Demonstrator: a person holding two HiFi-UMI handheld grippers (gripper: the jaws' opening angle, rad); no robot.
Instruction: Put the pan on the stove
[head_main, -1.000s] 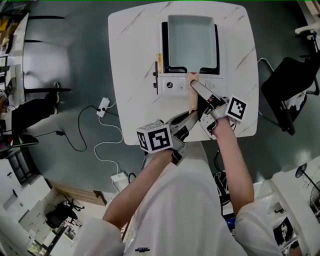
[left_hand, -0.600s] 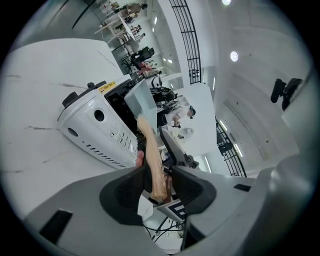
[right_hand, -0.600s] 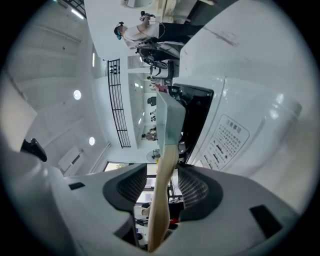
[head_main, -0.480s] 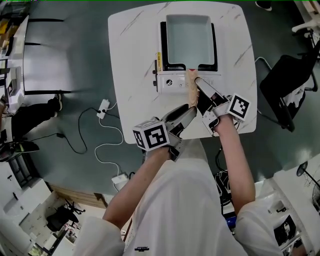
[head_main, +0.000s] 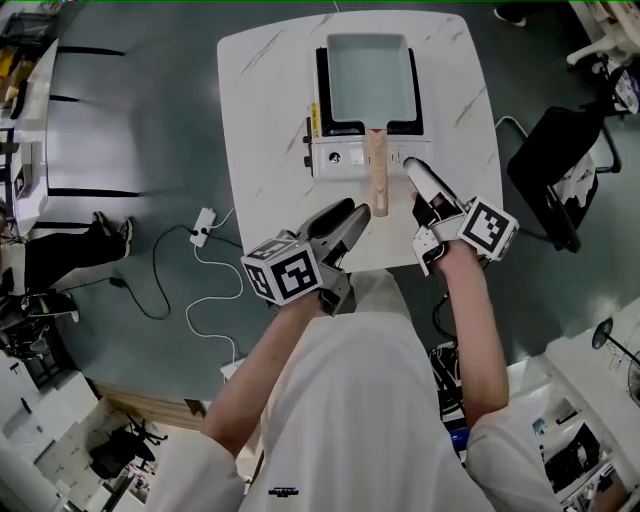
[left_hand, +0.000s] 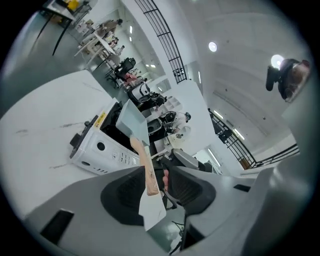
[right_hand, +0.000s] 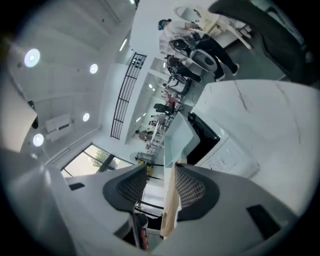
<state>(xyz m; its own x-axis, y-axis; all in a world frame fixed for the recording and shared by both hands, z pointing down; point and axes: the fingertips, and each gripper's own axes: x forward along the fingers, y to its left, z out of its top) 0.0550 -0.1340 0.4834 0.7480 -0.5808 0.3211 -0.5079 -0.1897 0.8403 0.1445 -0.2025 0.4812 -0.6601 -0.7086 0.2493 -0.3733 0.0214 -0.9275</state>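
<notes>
The rectangular grey pan (head_main: 367, 75) sits on the portable stove (head_main: 345, 158) at the far side of the white desk (head_main: 260, 120), its wooden handle (head_main: 377, 175) pointing toward the person. A yellow label (head_main: 316, 120) on the stove's left edge is too small to read. The left tool (left_hand: 159, 187) stands wide and grips nothing. The right tool (right_hand: 162, 190) is opening, the handle loose between its jaws. A black chair (head_main: 550, 170) stands right of the desk.

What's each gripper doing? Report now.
Left gripper: open, holding nothing.
Right gripper: jaws opening, pan handle showing in their gap, not gripped.
</notes>
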